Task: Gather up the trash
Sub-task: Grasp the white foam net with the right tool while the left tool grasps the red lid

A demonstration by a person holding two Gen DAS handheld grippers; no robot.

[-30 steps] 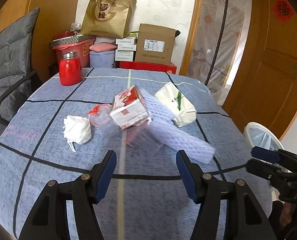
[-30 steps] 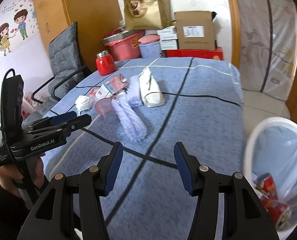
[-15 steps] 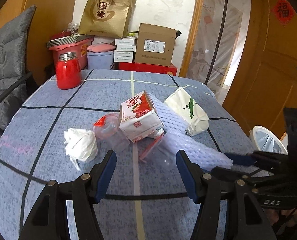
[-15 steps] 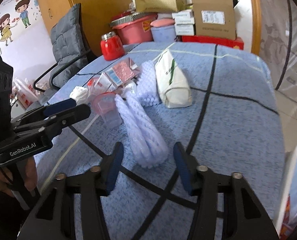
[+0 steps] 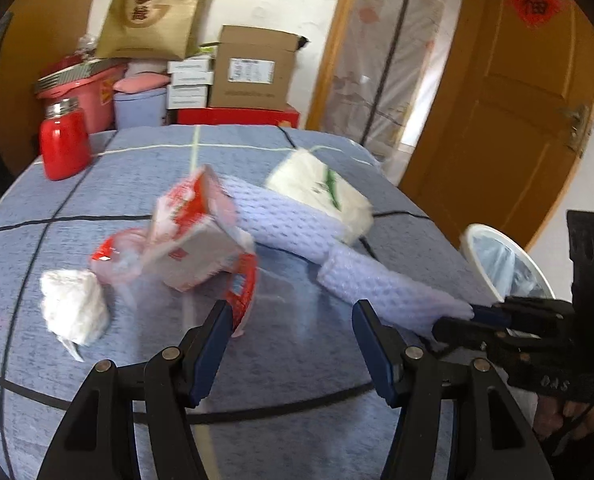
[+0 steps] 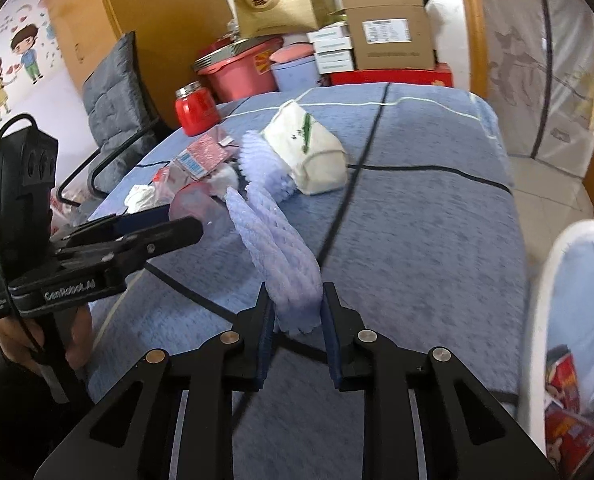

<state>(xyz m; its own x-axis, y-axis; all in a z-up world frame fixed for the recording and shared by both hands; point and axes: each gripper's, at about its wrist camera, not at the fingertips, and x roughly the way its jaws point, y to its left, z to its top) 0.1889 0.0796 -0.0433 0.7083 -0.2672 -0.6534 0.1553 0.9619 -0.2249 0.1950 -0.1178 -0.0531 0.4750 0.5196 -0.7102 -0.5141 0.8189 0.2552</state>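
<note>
Narrowed since earlier, right gripper (image 6: 295,322) jaws are closing on the lilac foam net sleeve (image 6: 281,256); left gripper (image 5: 291,344) jaws spread; most litter beyond remains uncollected.

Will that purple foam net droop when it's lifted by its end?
Probably: the foam net is long, soft mesh. The right gripper, closing, already pinches its near end narrower. It looks light and unlikely to roll.

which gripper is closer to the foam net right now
Right. The right gripper has its jaws closing around the near end of the foam net. The left gripper stands open beside it, over the table, nearer a red-rimmed cup.
</note>
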